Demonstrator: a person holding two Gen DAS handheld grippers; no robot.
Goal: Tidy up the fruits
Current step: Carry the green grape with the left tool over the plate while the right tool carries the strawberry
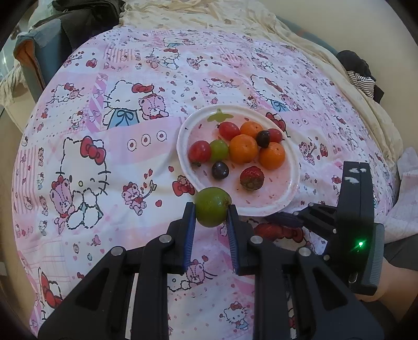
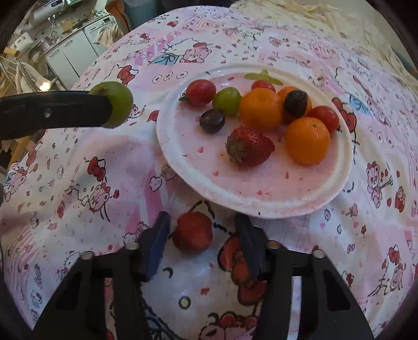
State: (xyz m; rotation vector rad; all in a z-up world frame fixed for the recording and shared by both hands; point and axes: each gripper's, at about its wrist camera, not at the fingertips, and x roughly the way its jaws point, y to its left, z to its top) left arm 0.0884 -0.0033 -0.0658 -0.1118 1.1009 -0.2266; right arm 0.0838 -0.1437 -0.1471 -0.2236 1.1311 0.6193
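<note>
My left gripper (image 1: 211,209) is shut on a green round fruit (image 1: 212,206) and holds it just above the near rim of the white plate (image 1: 288,194). The same fruit shows in the right wrist view (image 2: 117,103), left of the plate (image 2: 183,162). The plate holds oranges (image 2: 261,107), red tomatoes (image 2: 199,91), a green grape (image 2: 226,100), dark grapes (image 2: 212,120) and a strawberry (image 2: 248,146). My right gripper (image 2: 202,232) is open around a second strawberry (image 2: 192,231) lying on the cloth just before the plate.
The Hello Kitty cloth (image 1: 104,157) covers a bed-like surface. A cream sheet (image 1: 209,15) lies beyond it. Dark and striped clothes (image 1: 360,75) sit at the far right. A kitchen counter (image 2: 65,39) is off to the left.
</note>
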